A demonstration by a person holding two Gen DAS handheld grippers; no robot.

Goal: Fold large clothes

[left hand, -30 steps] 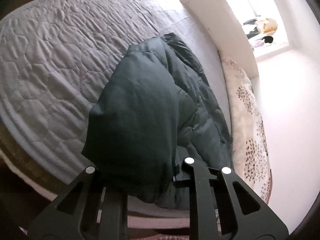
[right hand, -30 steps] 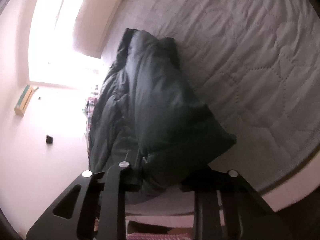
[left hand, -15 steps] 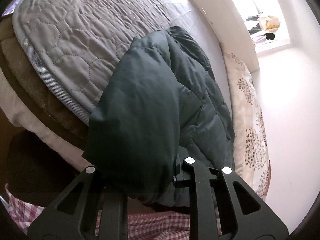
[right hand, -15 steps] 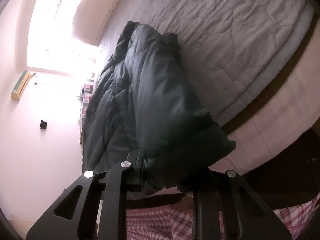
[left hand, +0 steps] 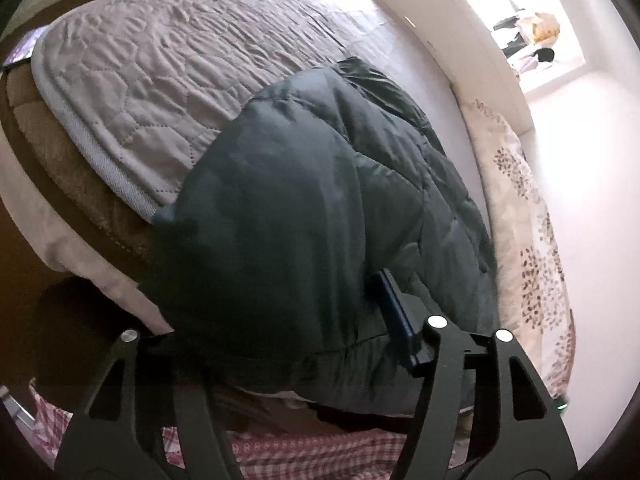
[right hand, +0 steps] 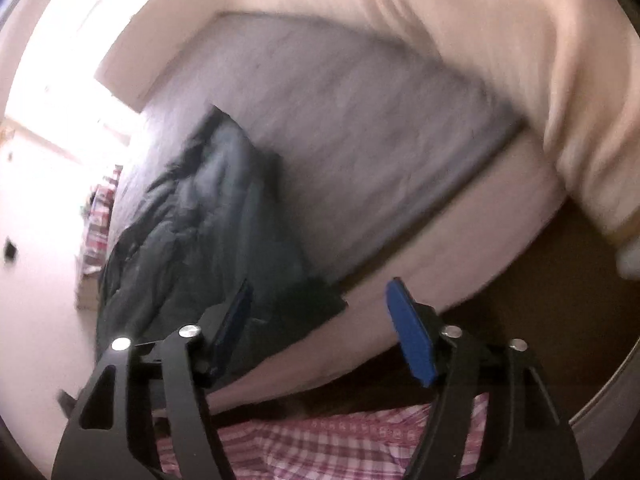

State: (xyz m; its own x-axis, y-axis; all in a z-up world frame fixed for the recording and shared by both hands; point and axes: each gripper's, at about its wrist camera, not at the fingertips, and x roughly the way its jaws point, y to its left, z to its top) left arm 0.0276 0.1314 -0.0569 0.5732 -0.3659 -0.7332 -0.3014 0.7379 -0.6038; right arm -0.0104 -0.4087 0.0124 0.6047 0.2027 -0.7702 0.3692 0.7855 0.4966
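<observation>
A dark green quilted jacket [left hand: 320, 208] lies folded on the grey quilted bed cover [left hand: 168, 80], its near end hanging over the bed's edge. My left gripper [left hand: 280, 332] has its jaws spread wide around that near end; the blue right pad [left hand: 396, 316] shows beside the fabric and the left pad is hidden under it. In the blurred right wrist view the jacket [right hand: 208, 216] lies ahead to the left. My right gripper [right hand: 320, 320] is open and empty, blue pads [right hand: 412, 336] apart, just off the jacket's corner.
A floral pillow or duvet [left hand: 524, 216] lies along the wall right of the jacket. A white headboard [left hand: 452, 40] and a bright window sill [left hand: 532, 36] are at the back. Red checked fabric [right hand: 340, 444] is below the grippers. A beige sleeve [right hand: 500, 60] crosses the upper right.
Both grippers have opened and let go of the jacket. The right gripper pulled back and swung right, now blurred. The jacket's near end settled on the bed edge.
</observation>
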